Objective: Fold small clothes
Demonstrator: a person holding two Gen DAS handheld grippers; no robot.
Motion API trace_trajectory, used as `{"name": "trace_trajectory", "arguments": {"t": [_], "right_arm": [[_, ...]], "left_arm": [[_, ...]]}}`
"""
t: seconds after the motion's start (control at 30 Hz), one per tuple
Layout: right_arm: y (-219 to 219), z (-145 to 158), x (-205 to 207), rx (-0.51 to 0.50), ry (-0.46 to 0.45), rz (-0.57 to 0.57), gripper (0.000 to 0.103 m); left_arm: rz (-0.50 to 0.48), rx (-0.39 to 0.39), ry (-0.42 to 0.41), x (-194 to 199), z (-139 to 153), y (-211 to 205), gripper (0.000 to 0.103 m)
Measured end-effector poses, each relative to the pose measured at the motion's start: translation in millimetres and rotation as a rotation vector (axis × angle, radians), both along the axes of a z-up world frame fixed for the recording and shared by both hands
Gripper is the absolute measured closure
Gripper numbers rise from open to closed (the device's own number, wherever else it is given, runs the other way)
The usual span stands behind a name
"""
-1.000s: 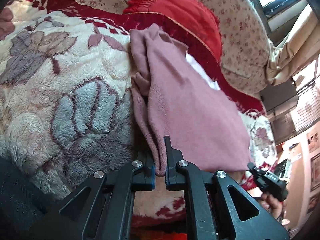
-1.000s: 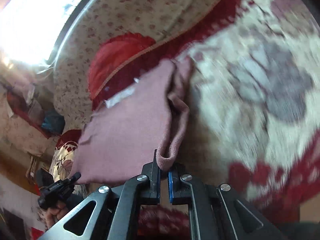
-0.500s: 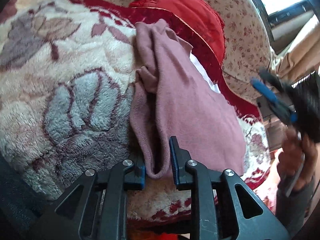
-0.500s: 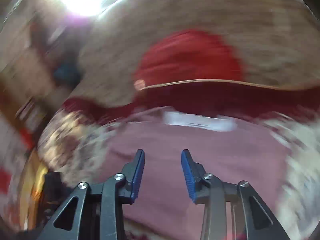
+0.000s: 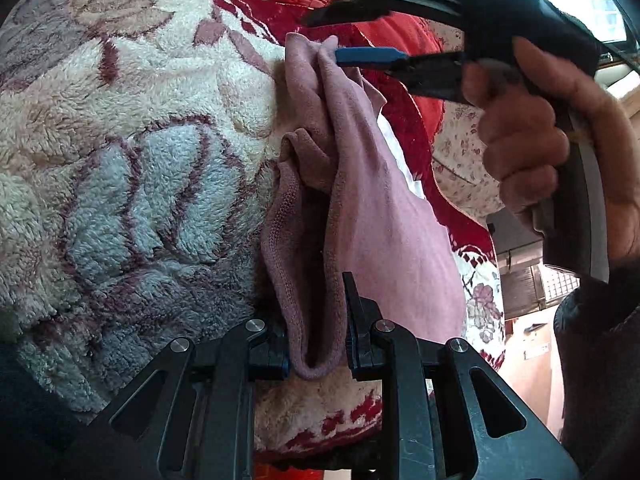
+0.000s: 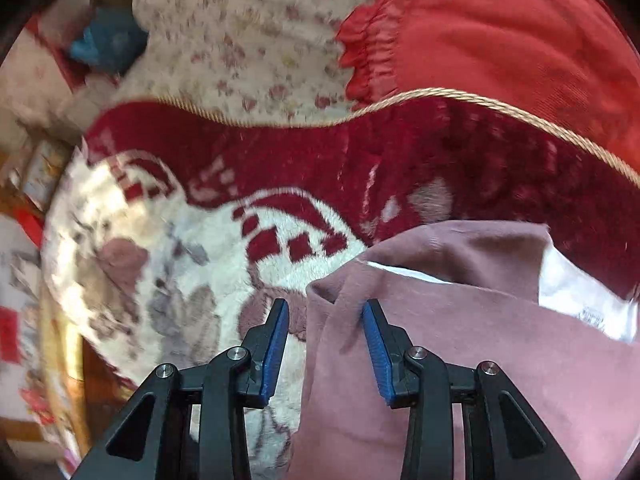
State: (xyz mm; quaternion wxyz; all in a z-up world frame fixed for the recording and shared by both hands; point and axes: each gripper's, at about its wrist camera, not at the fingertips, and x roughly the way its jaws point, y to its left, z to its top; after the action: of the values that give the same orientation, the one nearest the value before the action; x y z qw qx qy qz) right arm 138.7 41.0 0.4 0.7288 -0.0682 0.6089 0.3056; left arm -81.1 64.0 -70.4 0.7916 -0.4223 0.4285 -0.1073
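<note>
A dusty pink small garment [image 5: 384,216] lies folded lengthwise on a fleecy floral blanket [image 5: 132,184]. My left gripper [image 5: 316,344] is open, its jaws on either side of the garment's near folded end without pinching it. My right gripper [image 6: 326,344] is open over the garment's far corner [image 6: 332,292], with pink cloth between its blue pads [image 6: 376,344]. In the left wrist view the right gripper [image 5: 360,36] hovers at the garment's far end, held by a hand. A white tag or lining [image 6: 580,300] shows at the garment's edge.
A red ruffled cushion [image 6: 500,36] and a cream floral pillow [image 6: 248,48] lie beyond the garment. A dark red blanket border [image 6: 360,160] runs behind it. The blanket's edge drops off to the left in the right wrist view [image 6: 60,320].
Both grippers have opened and let go of the garment's near edge. The right gripper has swung across to the far corner of the garment; the left stays at the near end.
</note>
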Motion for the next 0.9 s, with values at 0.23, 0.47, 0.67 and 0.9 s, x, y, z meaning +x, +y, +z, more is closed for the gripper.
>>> {"name": "trace_trajectory", "arguments": {"t": [0.23, 0.47, 0.67, 0.9], "right_arm": [[29.3, -13.0, -9.1, -0.171, -0.068, 0.086, 0.065], [38.6, -25.3, -11.9, -0.3, -0.152, 0.152, 0.065], [33.6, -22.8, -12.9, -0.287, -0.18, 0.159, 0.092], [-18.5, 21.3, 0.6, -0.024, -0.118, 0.067, 0.096]], "left_arm": [[-0.004, -0.014, 0.003, -1.5, -0.7, 4.9, 0.084], [-0.006, -0.022, 0.004, -2.6, -0.6, 12.3, 0.084], [-0.018, -0.042, 0.005, -1.5, 0.1, 13.4, 0.084], [-0.019, 0.111, -0.099, -13.7, 34.4, 4.7, 0.097]]}}
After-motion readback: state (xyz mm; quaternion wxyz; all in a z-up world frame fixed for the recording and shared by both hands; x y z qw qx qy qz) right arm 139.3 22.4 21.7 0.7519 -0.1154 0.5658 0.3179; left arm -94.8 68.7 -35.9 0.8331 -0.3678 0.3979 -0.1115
